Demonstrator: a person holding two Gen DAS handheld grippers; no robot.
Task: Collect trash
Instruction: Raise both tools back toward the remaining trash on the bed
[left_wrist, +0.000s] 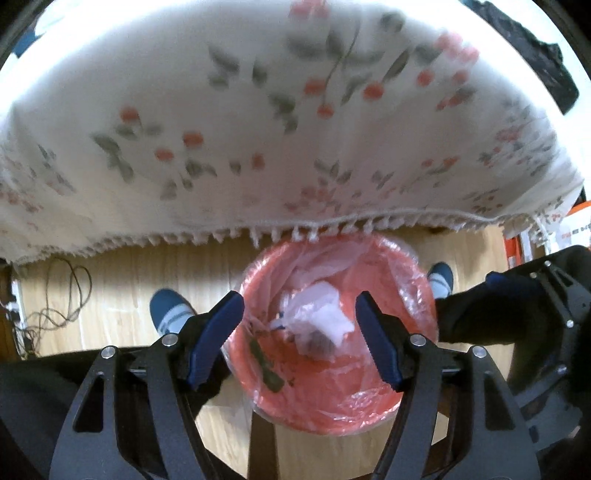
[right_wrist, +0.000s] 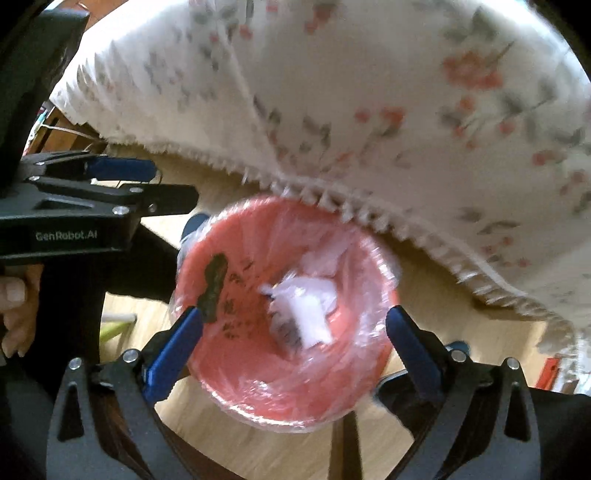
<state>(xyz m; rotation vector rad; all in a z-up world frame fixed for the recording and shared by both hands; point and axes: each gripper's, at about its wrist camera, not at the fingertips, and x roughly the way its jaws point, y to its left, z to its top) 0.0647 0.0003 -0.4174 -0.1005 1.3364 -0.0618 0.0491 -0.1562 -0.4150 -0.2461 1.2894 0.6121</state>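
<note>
Both tongs released, nothing between the pads: left tongs (left_wrist: 299, 314) and right tongs (right_wrist: 293, 325) above the pink lined bin (left_wrist: 413, 280) on the wooden floor. Crumpled white trash (left_wrist: 325, 314) inside, below both. Floral tablecloth (left_wrist: 221, 129) beyond.

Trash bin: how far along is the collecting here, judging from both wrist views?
Done: crumpled white trash lies inside the lined pink bin. In hand: nothing; the left gripper and right gripper hang open and empty above the bin. Left: unclear; the visible part of the flowered tablecloth shows no litter.
</note>
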